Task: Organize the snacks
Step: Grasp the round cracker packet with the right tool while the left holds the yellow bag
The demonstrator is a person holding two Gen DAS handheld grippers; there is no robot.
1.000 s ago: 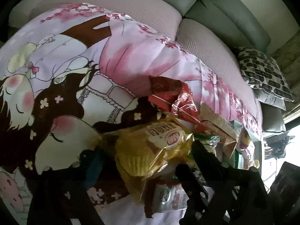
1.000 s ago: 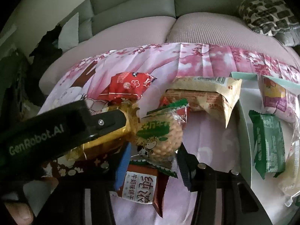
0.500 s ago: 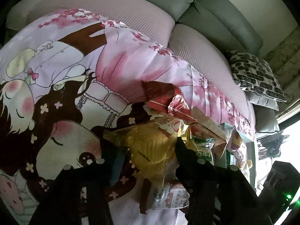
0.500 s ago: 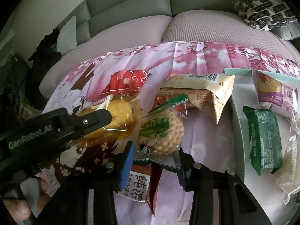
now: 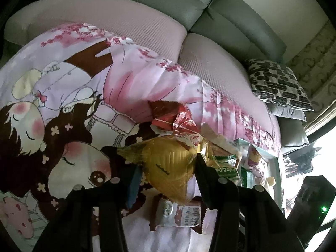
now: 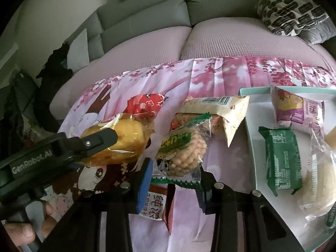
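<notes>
My left gripper [image 5: 164,173] has its jaws closing on a yellow cake packet [image 5: 168,161]; the pads press its sides and it hangs above the pink cartoon cloth [image 5: 84,84]. In the right wrist view that packet [image 6: 126,138] sits under the left gripper's upper finger [image 6: 98,139]. My right gripper [image 6: 174,169] is also closing, its pads pinching a green-labelled packet of round biscuits [image 6: 182,149], raised a little off the cloth. Beneath both lies a brown-and-white packet [image 6: 155,205].
A red packet [image 6: 145,105] and a beige packet [image 6: 220,109] lie on the cloth behind. At the right, a white tray with a teal rim [image 6: 254,91] holds a purple packet [image 6: 294,109], a green packet [image 6: 281,161] and a clear-wrapped bun [image 6: 319,184]. A patterned cushion [image 6: 292,10] rests on the sofa.
Both grippers have closed onto their packets and risen. The yellow packet is squeezed narrower and is off the cloth; the green biscuit packet is lifted too.
</notes>
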